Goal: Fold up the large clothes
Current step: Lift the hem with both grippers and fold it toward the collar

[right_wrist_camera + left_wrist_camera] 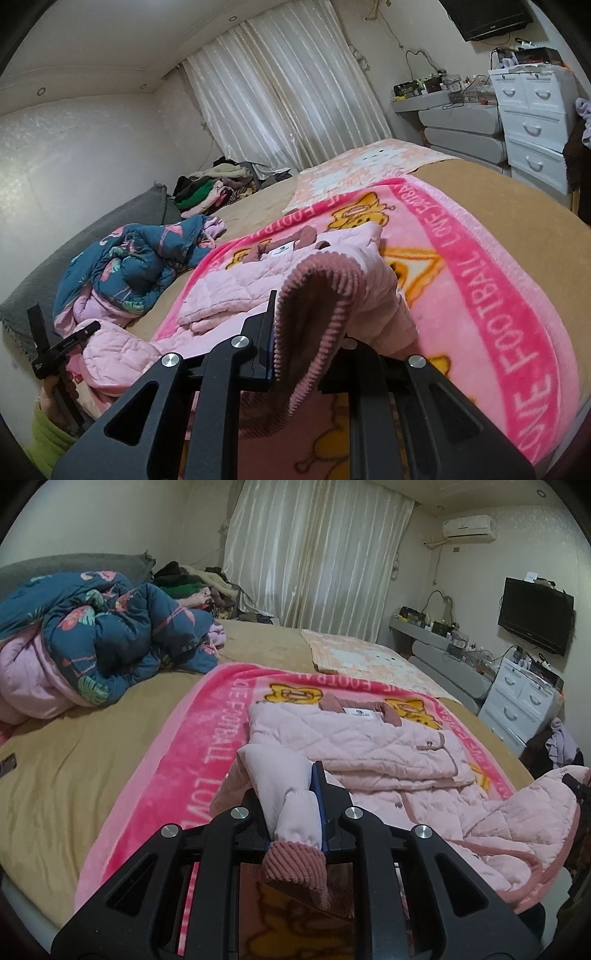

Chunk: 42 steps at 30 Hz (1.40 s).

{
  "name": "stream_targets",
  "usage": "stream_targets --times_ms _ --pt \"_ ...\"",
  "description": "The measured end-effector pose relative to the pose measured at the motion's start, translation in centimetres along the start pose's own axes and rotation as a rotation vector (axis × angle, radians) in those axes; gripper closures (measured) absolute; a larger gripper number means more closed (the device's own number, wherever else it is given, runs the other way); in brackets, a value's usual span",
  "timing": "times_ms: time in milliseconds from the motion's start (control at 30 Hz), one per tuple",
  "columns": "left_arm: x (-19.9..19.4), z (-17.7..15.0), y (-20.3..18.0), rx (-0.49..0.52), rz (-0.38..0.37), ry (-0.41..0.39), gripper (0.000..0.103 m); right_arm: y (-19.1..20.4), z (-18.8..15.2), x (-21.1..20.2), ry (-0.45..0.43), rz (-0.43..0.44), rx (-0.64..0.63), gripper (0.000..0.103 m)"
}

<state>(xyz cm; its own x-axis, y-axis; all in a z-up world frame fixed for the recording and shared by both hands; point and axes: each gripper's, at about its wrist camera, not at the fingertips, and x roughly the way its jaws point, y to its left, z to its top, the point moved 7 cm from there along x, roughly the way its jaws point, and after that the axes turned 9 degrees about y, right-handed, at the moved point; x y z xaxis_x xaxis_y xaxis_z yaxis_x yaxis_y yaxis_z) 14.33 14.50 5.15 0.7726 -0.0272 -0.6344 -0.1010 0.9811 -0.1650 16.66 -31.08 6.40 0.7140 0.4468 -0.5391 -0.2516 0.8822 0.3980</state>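
Presently, pink quilted jacket point(369, 746) partly folded on pink blanket point(207, 738) atop bed point(74, 768), left gripper point(295, 812) clamped on one ribbed-cuffed sleeve point(295, 805), right gripper point(306, 332) clamped on other sleeve's cuff point(314, 295), both lifted nearest cameras.

Cream curtains point(317, 550), white drawers point(517, 698) — wall-mounted television point(535, 614)

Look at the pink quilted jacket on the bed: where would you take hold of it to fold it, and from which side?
Grip the pink quilted jacket at its ribbed sleeve cuffs, coming from the near, hem end, probably best. The collar lies far away and both sleeves trail toward the near edge. The left gripper and right gripper are each shut on a cuff there, so the sleeves can be carried over the body.
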Motion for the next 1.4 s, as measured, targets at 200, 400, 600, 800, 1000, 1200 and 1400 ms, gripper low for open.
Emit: stream_targets --times_ms 200,400,600,800,1000,1200,1400 --pt "0.8 1.6 -0.3 0.012 0.011 -0.006 0.093 -0.2 1.5 1.0 -0.001 -0.009 0.012 0.089" --pt "1.6 3.4 -0.3 0.019 0.017 -0.005 0.093 -0.8 3.0 1.9 0.007 -0.013 0.039 0.089" --pt "2.8 5.1 -0.2 0.017 0.020 -0.008 0.092 -1.0 4.9 3.1 0.018 -0.033 0.060 0.089" --pt "4.1 6.4 -0.3 0.021 0.025 -0.017 0.092 -1.4 6.4 4.6 0.020 -0.056 0.070 0.089" --pt "5.4 7.7 -0.2 0.004 0.001 -0.008 0.091 -1.6 7.6 6.3 0.027 -0.074 0.074 0.089" --pt "7.0 8.4 -0.2 0.010 0.025 -0.004 0.091 -2.0 8.6 8.1 0.037 -0.096 0.077 0.089" --pt "8.9 9.1 -0.3 0.034 0.036 0.003 0.091 -2.6 9.2 9.8 0.052 -0.115 0.080 0.089"
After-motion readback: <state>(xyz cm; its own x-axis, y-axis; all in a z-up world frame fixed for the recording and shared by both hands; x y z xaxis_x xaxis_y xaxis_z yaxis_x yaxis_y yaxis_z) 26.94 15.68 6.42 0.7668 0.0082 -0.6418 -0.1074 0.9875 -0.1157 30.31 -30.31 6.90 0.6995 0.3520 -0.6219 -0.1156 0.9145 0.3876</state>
